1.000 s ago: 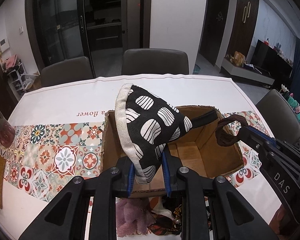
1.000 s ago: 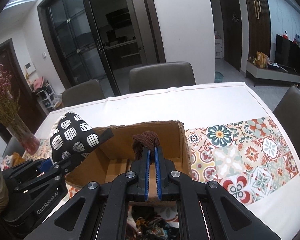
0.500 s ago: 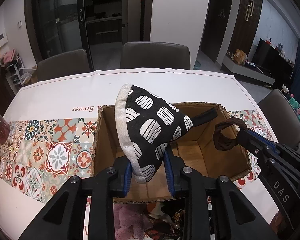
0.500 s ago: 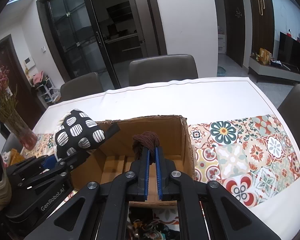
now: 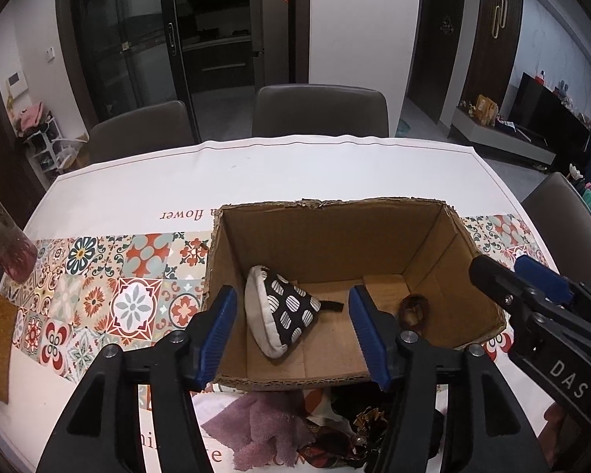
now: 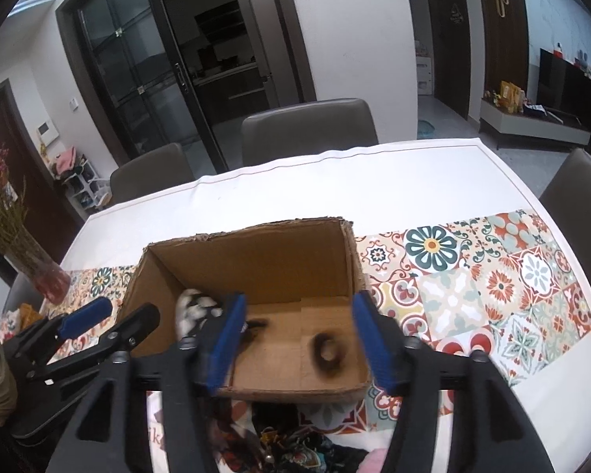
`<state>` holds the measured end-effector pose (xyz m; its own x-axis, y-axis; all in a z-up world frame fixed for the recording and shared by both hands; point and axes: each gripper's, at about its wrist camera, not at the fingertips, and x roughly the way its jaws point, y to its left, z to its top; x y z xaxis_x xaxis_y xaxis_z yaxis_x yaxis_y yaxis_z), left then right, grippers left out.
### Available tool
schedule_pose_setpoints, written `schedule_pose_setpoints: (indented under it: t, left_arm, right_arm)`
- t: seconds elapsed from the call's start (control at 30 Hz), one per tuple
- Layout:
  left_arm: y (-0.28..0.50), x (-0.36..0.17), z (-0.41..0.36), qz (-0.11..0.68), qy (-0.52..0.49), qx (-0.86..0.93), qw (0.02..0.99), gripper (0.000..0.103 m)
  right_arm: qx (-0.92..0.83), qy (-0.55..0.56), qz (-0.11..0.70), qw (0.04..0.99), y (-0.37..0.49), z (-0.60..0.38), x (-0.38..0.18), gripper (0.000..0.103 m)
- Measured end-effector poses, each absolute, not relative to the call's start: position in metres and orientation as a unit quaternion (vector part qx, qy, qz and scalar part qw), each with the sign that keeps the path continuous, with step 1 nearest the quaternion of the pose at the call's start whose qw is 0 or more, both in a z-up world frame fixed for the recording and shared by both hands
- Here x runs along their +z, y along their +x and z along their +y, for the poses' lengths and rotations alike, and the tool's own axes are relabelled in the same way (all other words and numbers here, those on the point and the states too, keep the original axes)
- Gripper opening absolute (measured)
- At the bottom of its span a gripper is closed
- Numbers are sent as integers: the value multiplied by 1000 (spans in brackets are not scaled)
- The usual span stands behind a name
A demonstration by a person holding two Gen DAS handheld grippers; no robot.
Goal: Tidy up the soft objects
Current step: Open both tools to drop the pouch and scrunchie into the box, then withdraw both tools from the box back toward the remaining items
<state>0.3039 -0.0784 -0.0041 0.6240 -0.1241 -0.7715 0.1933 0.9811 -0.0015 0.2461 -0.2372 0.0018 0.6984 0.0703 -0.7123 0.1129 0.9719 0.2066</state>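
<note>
White tablecloth with a tiled runner; a cardboard box (image 5: 335, 244) sits on it. Both items held a second ago now lie inside: patterned pouch (image 5: 281, 317), brown scrunchie (image 5: 413, 309). Left gripper (image 5: 293, 333) and right gripper (image 6: 299, 341) are opening, empty; more soft items wait in front

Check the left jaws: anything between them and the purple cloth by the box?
Nothing visible. The purple cloth lies on the table just outside the cardboard box near wall, below the left gripper, whose jaws are opening with nothing gripped.
</note>
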Motion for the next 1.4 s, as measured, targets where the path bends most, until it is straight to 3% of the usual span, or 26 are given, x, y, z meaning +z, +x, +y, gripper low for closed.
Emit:
schedule_pose_setpoints:
  t: [0.1, 0.27, 0.47, 0.6, 1.4]
  left_arm:
    - [302, -3, -77, 422, 39, -82, 902, 64]
    - [296, 5, -75, 412, 44, -68, 907, 80]
    - [279, 17, -69, 400, 38, -52, 914, 88]
    - [264, 21, -66, 394, 35, -47, 917, 89]
    - [182, 15, -46, 386, 40, -24, 921, 102]
  right_arm:
    - [-14, 118, 385, 915, 244, -238, 4, 64]
    - [-17, 115, 389, 914, 240, -238, 7, 64]
    - [-24, 111, 382, 917, 227, -237, 19, 64]
    - [-30, 103, 372, 922, 213, -235, 25, 74]
    - [-37, 90, 370, 924, 138, -223, 19, 74]
